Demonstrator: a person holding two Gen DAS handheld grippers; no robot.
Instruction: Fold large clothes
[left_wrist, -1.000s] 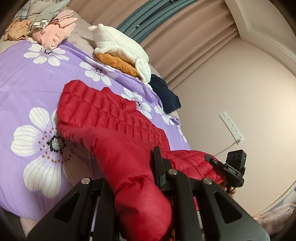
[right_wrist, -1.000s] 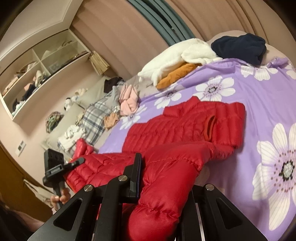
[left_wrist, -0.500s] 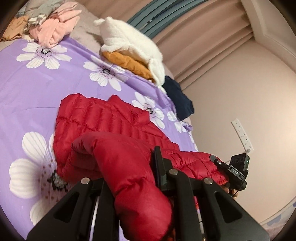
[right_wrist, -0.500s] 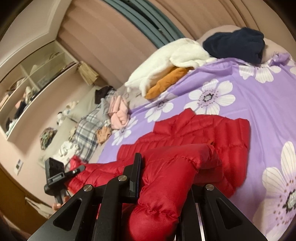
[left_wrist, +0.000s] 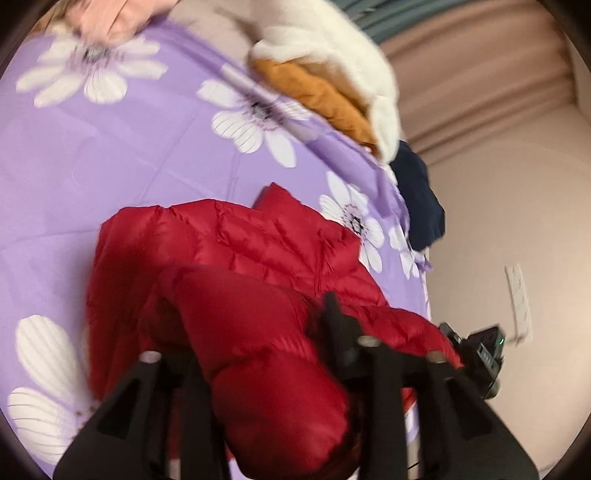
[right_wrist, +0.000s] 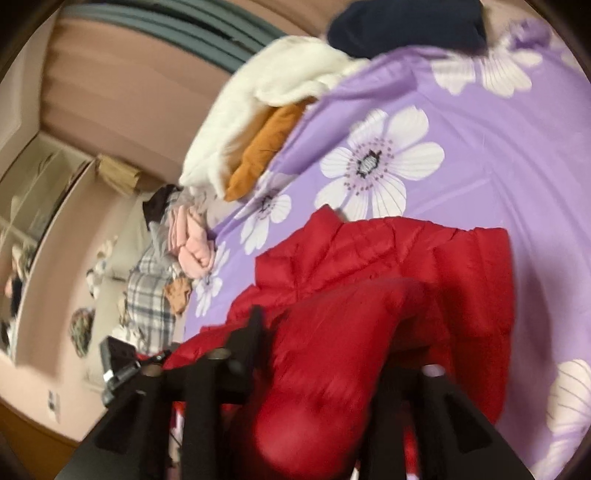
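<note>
The left gripper (left_wrist: 258, 354) has a puffy fold of the red down jacket (left_wrist: 258, 251) between its fingers. The jaws have just been opening, and in the blurred left wrist view I cannot tell whether the pads press on the fabric or have let go. The right gripper (right_wrist: 332, 354) is the same: red quilting fills the gap between its parted fingers, which have also just been opening. Opening both at once probably serves to drop the carried hem edge onto the jacket body.

Just beyond the fingers, the lower part of the jacket lies doubled over toward the collar, so the garment sits as a shorter stack on the purple flowered bedsheet (left_wrist: 110, 166), near the bed's edge. That placement likely keeps it within easy reach for the fold.

Farther off, a cream fleece (right_wrist: 258, 96) lies over an orange garment (right_wrist: 266, 147), with a navy garment (right_wrist: 406, 26) beside them; pink clothes (right_wrist: 192, 243) and a plaid piece (right_wrist: 151, 295) are heaped well apart, probably awaiting folding.
</note>
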